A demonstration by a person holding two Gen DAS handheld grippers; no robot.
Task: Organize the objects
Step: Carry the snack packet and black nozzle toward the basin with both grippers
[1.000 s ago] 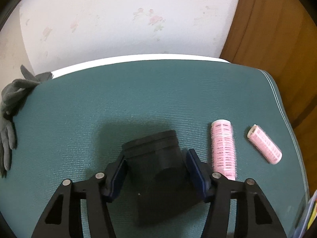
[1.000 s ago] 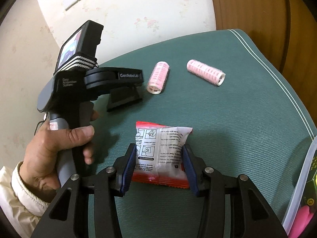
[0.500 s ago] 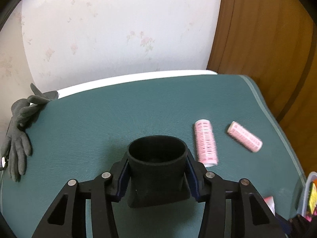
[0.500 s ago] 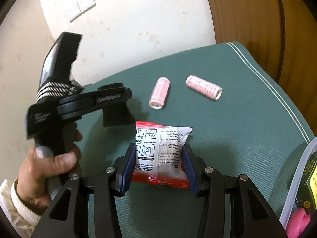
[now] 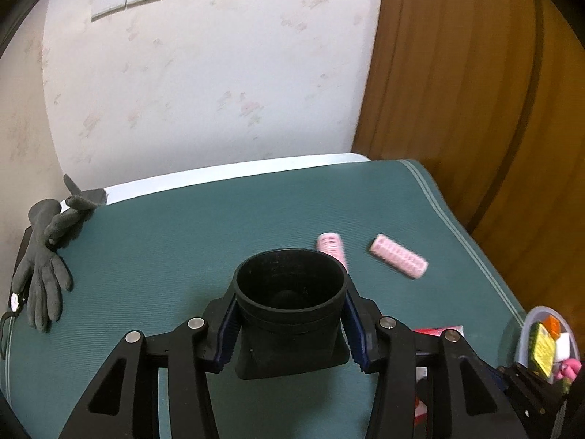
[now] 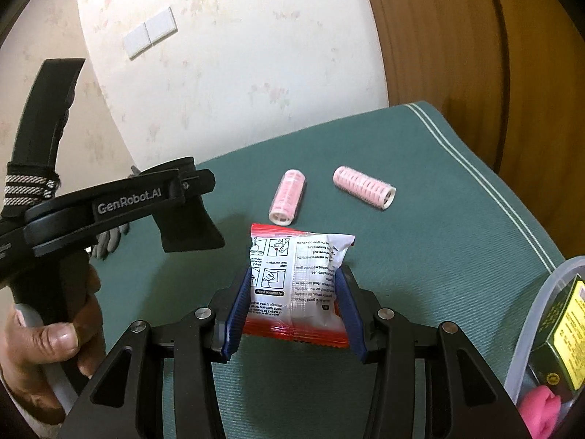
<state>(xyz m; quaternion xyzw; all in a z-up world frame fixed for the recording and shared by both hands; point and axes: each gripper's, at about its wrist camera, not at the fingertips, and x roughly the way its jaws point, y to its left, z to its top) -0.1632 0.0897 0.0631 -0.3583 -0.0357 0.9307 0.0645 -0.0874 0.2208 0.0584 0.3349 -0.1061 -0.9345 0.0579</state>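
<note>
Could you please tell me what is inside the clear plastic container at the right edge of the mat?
The clear container holds a yellow-and-black box and something pink. The left view adds orange and white pieces; its deeper contents are out of frame.

Black left tool (image 6: 190, 216) marked "GenRobot.AI", blue ribbed pads (image 5: 228, 329), silver screws.

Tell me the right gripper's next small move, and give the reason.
Probably swing the right gripper rightward over the clear tub and let go there. Its fingers are shut on the packet, held above the mat, and the tub at the right edge already holds other small items, so it looks like the collecting spot.
</note>
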